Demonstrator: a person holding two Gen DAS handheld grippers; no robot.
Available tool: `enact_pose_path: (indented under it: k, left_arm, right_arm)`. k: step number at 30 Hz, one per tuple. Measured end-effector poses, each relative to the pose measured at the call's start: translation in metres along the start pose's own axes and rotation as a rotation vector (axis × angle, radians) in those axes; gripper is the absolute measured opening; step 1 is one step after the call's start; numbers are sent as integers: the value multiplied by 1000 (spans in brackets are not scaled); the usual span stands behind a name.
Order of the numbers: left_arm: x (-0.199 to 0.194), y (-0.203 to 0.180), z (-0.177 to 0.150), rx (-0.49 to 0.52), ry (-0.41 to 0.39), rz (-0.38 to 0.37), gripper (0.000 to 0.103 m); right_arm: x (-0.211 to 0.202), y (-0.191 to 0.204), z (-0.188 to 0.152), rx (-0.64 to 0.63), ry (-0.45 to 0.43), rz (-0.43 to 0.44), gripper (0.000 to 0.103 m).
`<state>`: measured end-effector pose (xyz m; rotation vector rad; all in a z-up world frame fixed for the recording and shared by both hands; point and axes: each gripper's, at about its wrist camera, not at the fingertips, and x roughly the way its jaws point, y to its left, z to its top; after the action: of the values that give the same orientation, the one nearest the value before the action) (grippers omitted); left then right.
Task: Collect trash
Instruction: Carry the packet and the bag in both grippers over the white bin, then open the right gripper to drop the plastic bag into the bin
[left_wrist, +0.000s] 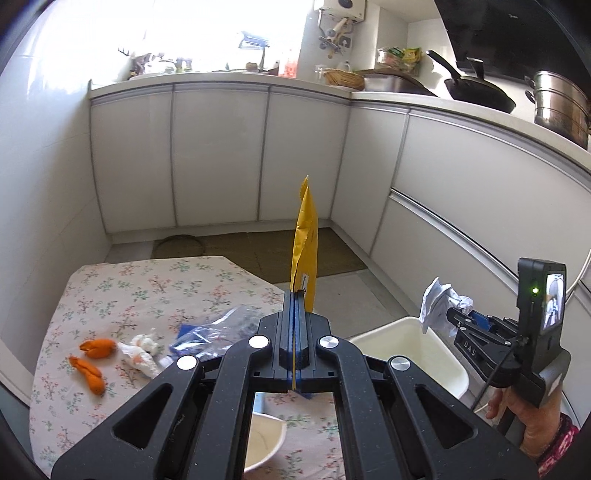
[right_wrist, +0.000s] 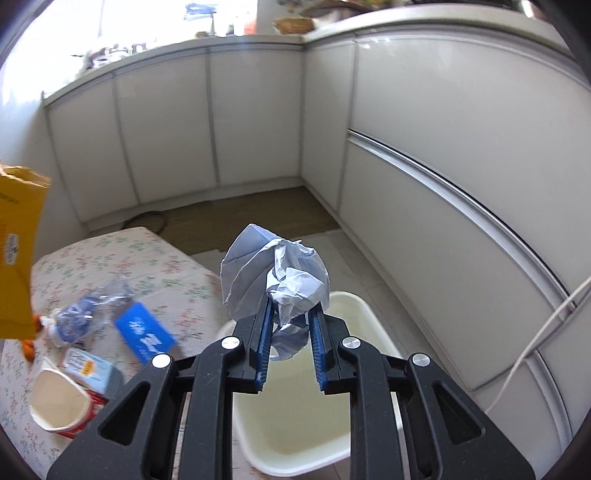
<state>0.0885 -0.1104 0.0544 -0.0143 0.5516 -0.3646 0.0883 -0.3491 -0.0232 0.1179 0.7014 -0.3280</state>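
**Both grippers loaded, bin under the right one**

Crumpled paper wad (right_wrist: 275, 275), bluish-white, sits pinched between the blue pads (right_wrist: 264, 343) of the right gripper (right_wrist: 290, 350); jaws part-closed around it, bulk of the wad sticking out past the fingertips. Directly below and just ahead: the cream plastic bin (right_wrist: 343, 306), open top, looks empty inside. So the wad hangs over the bin's near half; the drop is basically straight down, no reach needed. Right arm is clearly the nearer one to the bin.

Left gripper (left_wrist: 295, 332) is clamped tight on a yellow wrapper (left_wrist: 306, 240), flat and thin, long axis standing upright out of the jaws, edge-on to its own camera. It is over the bench edge, bin off to its right and lower. It would have to swing right to clear the rim (left_wrist: 380, 328); my guess is it goes second.

Bench (left_wrist: 110, 288) has a floral cloth, left of the bin, with trash not yet collected: orange peels (left_wrist: 92, 363), a white tissue clump (left_wrist: 142, 350), a clear plastic bag (right_wrist: 88, 310), a blue packet (right_wrist: 146, 334), a small carton (right_wrist: 88, 369), a paper cup on its side (right_wrist: 59, 406).

Likely step: release the wad into the bin. Risk: light paper may snag on the pads or drift onto the rim.
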Motion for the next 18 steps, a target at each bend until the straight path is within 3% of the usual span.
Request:
enact_pose_path:
  k: [10,18]
  left_arm:
    - [25,-48,-8,32,49,-55,0]
    - [51,-82,-13,54,107,-107,0]
  right_arm:
    - [15,-52,-6,76,51,-48,20]
    - [18,-79,-9,147,77,-40,31]
